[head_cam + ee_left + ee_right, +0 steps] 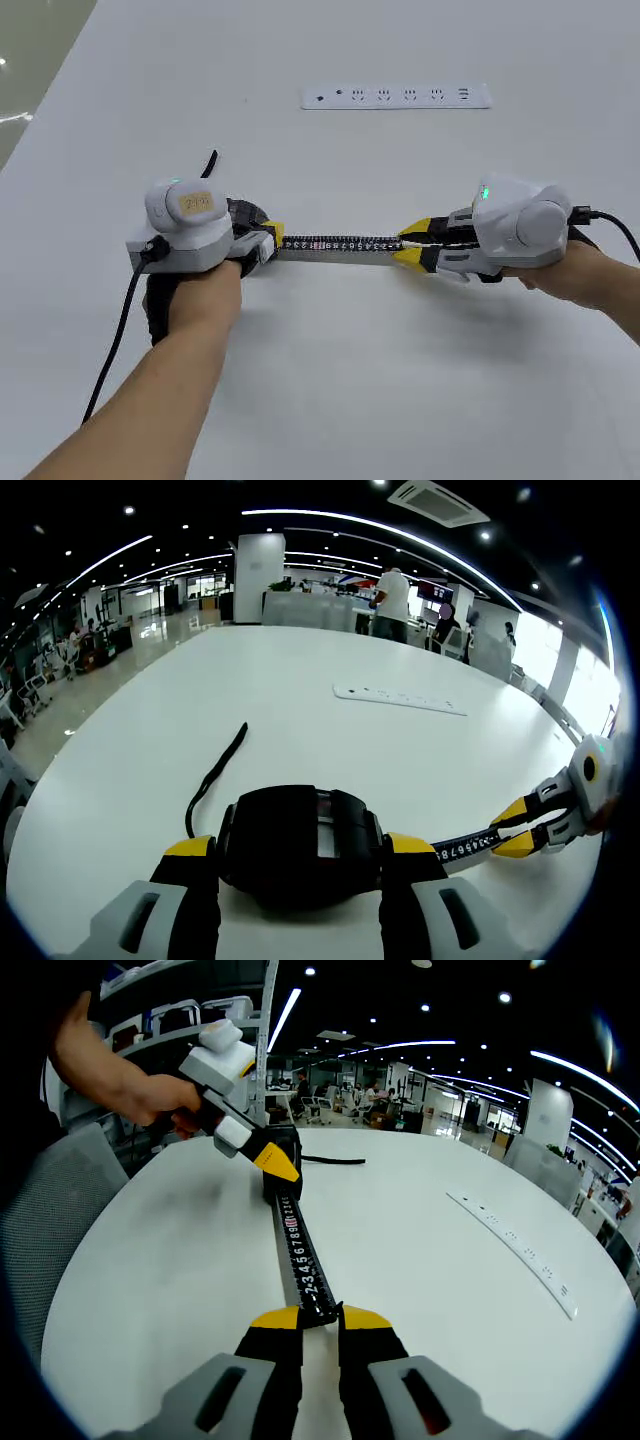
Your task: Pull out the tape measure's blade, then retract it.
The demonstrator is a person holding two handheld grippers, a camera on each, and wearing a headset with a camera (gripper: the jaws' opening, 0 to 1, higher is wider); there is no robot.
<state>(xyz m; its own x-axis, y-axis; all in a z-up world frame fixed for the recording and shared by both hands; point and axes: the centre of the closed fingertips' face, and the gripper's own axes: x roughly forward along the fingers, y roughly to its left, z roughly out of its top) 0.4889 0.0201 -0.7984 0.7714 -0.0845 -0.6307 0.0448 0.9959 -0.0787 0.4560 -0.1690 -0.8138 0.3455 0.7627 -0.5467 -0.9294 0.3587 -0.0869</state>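
Head view: tape measure case [247, 216] at centre-left, clamped in left tool [262, 243], prob. to anchor body on table [350, 380]. Blade [340, 243] runs to right tool [404, 247], centre-right, closed on blade tip. Power strip [397, 97] at upper centre, well apart.
Left gripper view: jaws pressed on both case sides, bottom centre. Strap [215, 770] lies beyond the case, centre-left.
Right gripper view: jaws nipped narrow on blade end, bottom centre, in line w/ blade for a straight pull. Judged: short length out; retraction not yet done.
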